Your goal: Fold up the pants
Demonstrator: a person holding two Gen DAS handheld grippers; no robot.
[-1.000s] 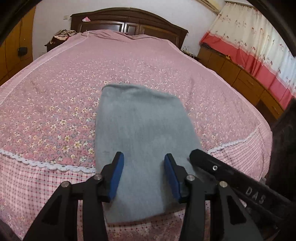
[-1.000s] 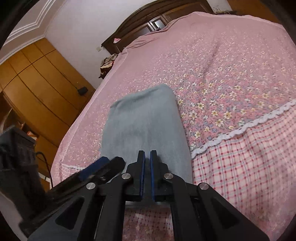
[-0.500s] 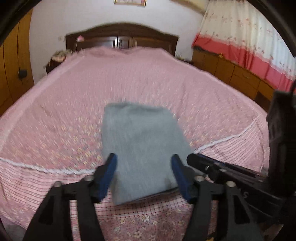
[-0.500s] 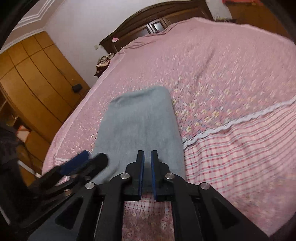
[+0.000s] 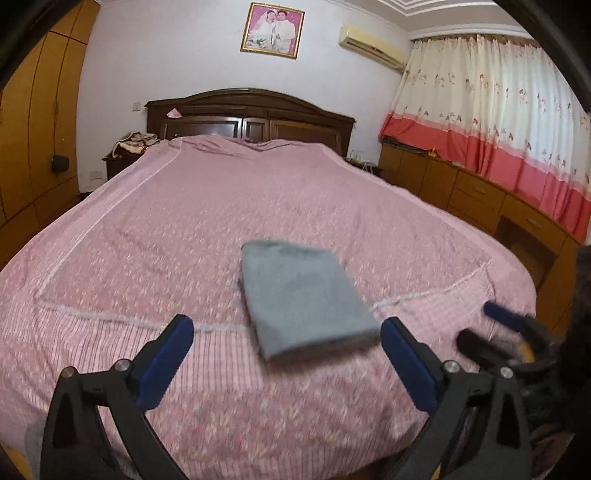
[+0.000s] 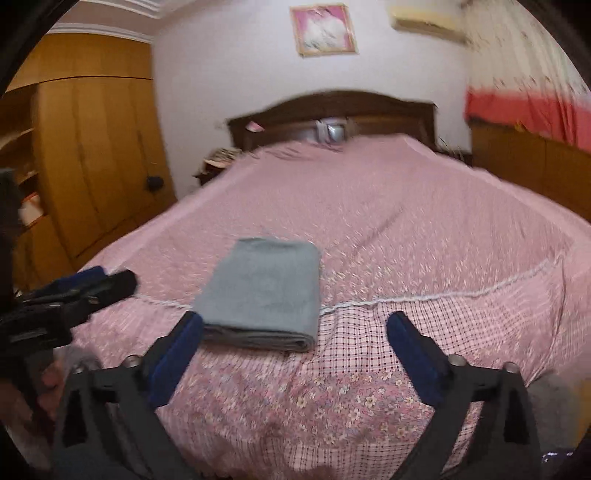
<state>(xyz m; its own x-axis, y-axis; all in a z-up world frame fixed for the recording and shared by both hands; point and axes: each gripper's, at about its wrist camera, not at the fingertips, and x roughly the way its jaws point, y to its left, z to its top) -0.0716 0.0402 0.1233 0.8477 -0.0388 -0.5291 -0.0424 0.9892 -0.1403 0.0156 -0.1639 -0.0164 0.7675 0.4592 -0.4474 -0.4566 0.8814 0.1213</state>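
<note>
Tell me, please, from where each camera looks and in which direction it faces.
Left wrist: behind the open left tongs, facing the headboard over the folded pants; right tongs at right.
Right wrist: behind the open right tongs, facing likewise; left tongs at left.
Shared: pants, bed, wall picture.

Left gripper [image 5: 284,339] jaws spread wide, holding nothing, above the near checked border of the bedspread [image 5: 147,240]. Pants [image 5: 303,299] lie folded in a grey rectangle on the bedspread, just beyond the fingertips and apart from them. Right gripper [image 5: 506,328] at the right edge, blurred; probably also apart from the pants. Headboard [image 5: 251,118] and curtain [image 5: 498,122] behind.
</note>
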